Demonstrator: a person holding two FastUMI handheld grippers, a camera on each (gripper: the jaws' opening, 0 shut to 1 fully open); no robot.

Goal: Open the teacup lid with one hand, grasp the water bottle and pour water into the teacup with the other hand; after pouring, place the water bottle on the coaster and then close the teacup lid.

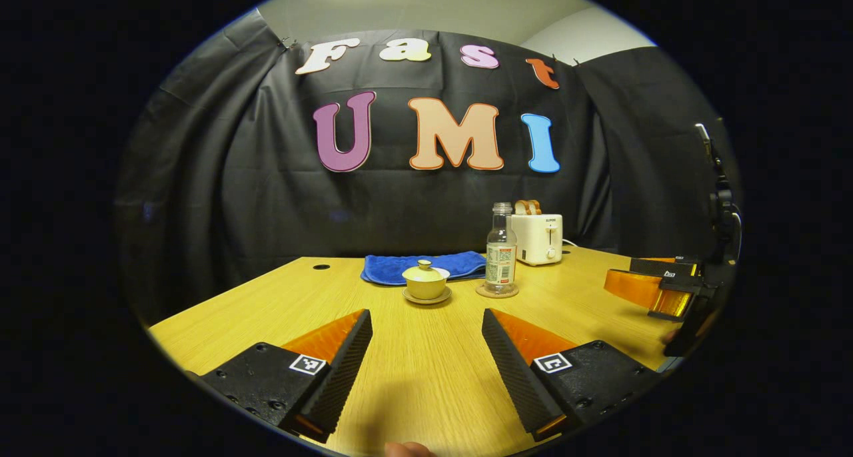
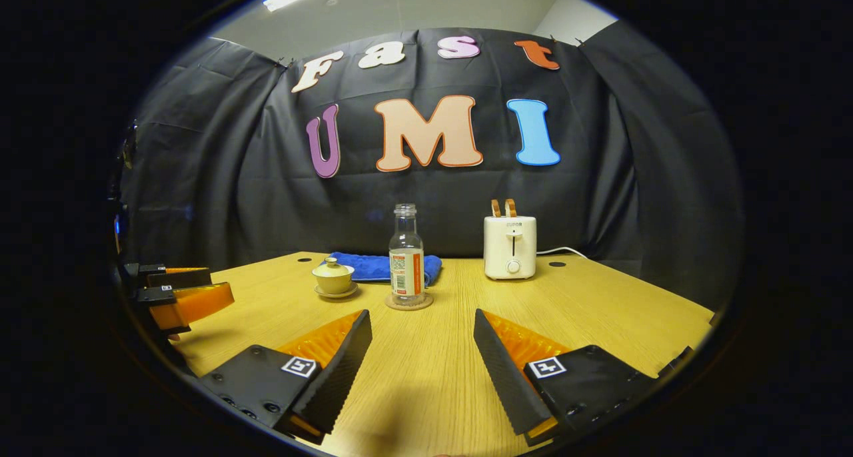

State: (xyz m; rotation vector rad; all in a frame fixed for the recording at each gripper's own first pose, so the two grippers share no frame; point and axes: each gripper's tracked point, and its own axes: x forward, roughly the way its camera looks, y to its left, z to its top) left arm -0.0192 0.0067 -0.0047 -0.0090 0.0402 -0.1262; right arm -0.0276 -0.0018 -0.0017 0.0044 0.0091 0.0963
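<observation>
With both the left gripper and right gripper held apart, the fragile lidded teacup and slippery, uncapped bottle are seen well ahead of the fingers, best taken by knob and waist

My left gripper and right gripper: ribbed wedge fingers, square fiducial tags, screw heads on the bodies.

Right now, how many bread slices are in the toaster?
2. Both stand side by side in the slots on top of the toaster, at the table's far side: one slice on the left, the other on the right.
</observation>
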